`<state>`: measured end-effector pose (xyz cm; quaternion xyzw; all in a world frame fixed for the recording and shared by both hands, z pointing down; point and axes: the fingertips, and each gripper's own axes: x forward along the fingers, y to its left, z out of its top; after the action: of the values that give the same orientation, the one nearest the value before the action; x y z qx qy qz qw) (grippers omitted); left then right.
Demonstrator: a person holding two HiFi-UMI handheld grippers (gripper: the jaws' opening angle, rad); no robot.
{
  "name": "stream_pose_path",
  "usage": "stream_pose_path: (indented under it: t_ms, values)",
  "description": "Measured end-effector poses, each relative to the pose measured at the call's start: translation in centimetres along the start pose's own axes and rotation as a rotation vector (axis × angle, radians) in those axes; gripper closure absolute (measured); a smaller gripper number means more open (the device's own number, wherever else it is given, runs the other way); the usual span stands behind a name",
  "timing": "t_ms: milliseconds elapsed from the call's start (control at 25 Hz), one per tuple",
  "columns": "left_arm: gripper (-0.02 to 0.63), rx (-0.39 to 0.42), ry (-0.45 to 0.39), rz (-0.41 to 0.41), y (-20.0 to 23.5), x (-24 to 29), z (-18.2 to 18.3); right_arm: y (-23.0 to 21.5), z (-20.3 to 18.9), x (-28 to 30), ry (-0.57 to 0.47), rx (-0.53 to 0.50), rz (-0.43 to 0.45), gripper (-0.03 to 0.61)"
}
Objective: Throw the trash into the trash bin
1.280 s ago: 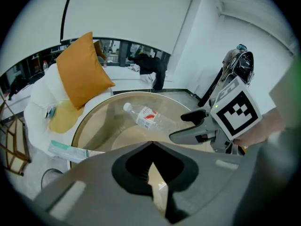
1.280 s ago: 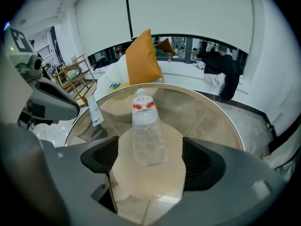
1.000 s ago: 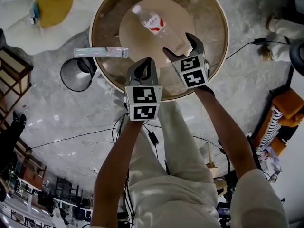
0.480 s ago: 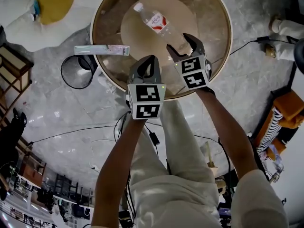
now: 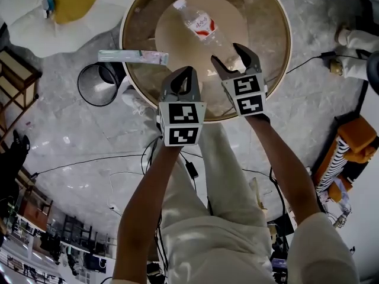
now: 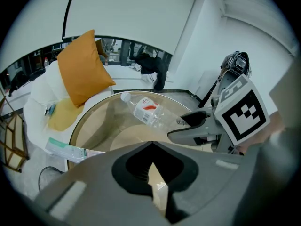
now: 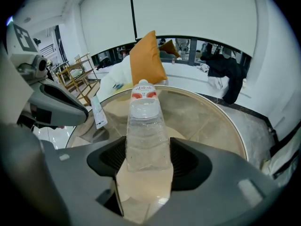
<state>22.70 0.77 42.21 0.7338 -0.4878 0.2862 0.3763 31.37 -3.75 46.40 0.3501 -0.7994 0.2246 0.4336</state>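
head view: is looking steeply down from overhead onto the round table, well back | left gripper view: is riding just behind its jaws, facing across the table | right gripper view: is doing likewise, bottle very near | all three are sharing table and bottle

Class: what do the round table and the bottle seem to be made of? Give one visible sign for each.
The round table is probably tinted glass, smooth and shiny: a pale base shows through it. The bottle looks like thin clear plastic, glossy: the tabletop shows through its ribbed wall.
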Motion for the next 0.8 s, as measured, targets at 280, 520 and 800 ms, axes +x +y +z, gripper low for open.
stream_pose_path:
  t_ms: [280, 520, 800]
  values:
    - [0.614, -0.018, -0.019, 0.012, 1.6, -1.7, -0.2, 2.8, 1.9, -0.8, -0.021, -0.006, 0.033, 0.261]
    - [0.614, -0.029, -0.026, 0.028, 3.8, -3.0, -0.4, 5.6, 3.1, -0.6, -0.027, -0.004, 0.056, 0.261]
    - [0.614, -0.064, -0.047, 0.069, 6.9, -4.3, -0.7, 8.8, 4.3, 0.0, -0.033, -0.001, 0.104, 0.261]
